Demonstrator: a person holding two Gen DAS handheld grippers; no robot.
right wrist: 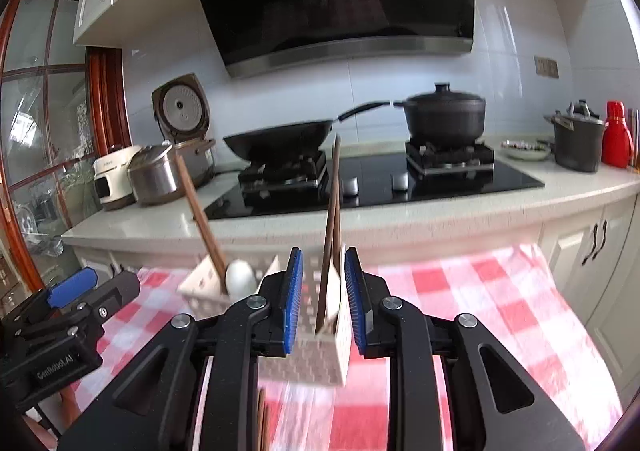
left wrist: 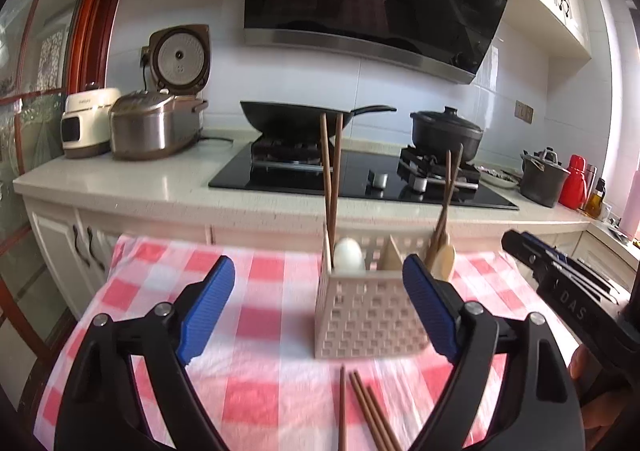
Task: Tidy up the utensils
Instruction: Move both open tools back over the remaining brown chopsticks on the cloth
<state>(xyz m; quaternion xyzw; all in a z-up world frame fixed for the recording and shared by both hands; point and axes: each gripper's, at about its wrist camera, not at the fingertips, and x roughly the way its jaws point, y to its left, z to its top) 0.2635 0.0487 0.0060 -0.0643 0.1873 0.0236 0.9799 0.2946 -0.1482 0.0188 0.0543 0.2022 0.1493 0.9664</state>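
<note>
1. Chopsticks lying loose [left wrist: 362, 409] on the checkered tabletop [left wrist: 280, 391] sit closest to the left camera, just in front of the utensil caddy [left wrist: 370, 315]. Looks like three sticks, still to be sorted.
2. Left gripper [left wrist: 318, 307] has its jaws spread wide with nothing in them, hovering above the cloth and framing the caddy.
3. Right gripper [right wrist: 323, 301] has its jaws open a narrower gap. A pair of chopsticks [right wrist: 333, 219] and a wooden spoon [right wrist: 333, 293] stand between the pads, but the pads don't seem to touch them, so I'd call it not gripping.
4. Already in the caddy: upright chopsticks in the left compartment [left wrist: 331, 179], a white spoon [left wrist: 349, 254] next to them, and the wooden stuff on the right side.
5. My guess is it's over halfway done, with the loose sticks the only visible leftover.
</note>
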